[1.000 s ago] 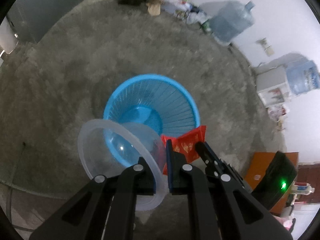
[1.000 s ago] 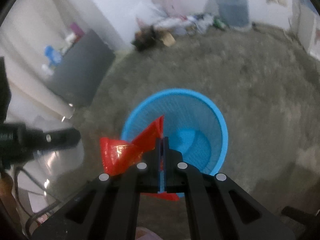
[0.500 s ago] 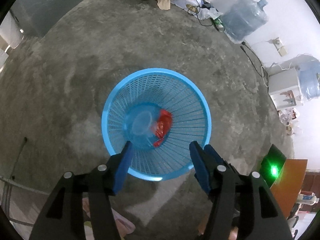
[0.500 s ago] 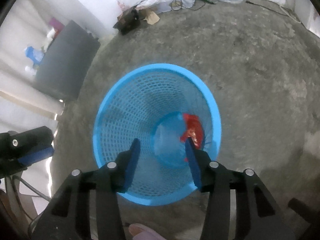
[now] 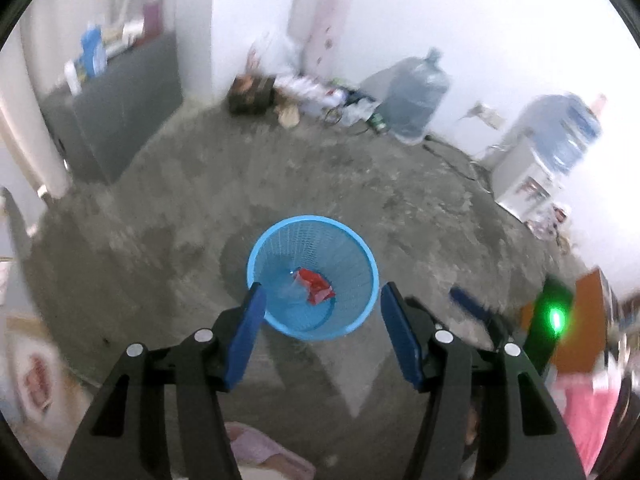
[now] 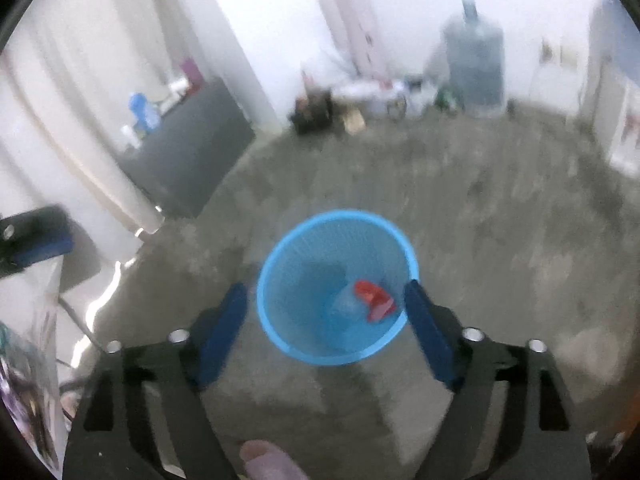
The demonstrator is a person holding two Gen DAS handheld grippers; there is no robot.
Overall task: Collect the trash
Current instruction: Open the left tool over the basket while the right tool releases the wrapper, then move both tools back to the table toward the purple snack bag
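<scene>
A blue mesh wastebasket [image 5: 256,264] [image 6: 280,336] stands on the concrete floor. At its bottom lie a red wrapper [image 5: 317,286] [image 6: 374,298] and a clear plastic bowl [image 5: 289,291] [image 6: 345,307]. My left gripper [image 5: 322,300] hangs well above the basket, open, with nothing between its fingers. High over the basket too, my right gripper [image 6: 326,298] has its jaws opening wide, and they hold nothing. The right gripper's blue pad [image 5: 466,300] shows at the right of the left wrist view; the left gripper [image 6: 32,236] shows blurred at the left edge of the right wrist view.
A grey cabinet [image 5: 116,120] [image 6: 188,148] stands at the left wall. Large water bottles [image 5: 416,98] [image 6: 474,64] and a pile of loose litter [image 5: 320,92] line the far wall. A white dispenser [image 5: 528,176] is at the right. A foot [image 6: 268,460] shows below.
Both grippers let go of the clear bowl and the red wrapper, which dropped into the basket. Both opened and rose, so the basket now looks smaller and more of the room shows.
</scene>
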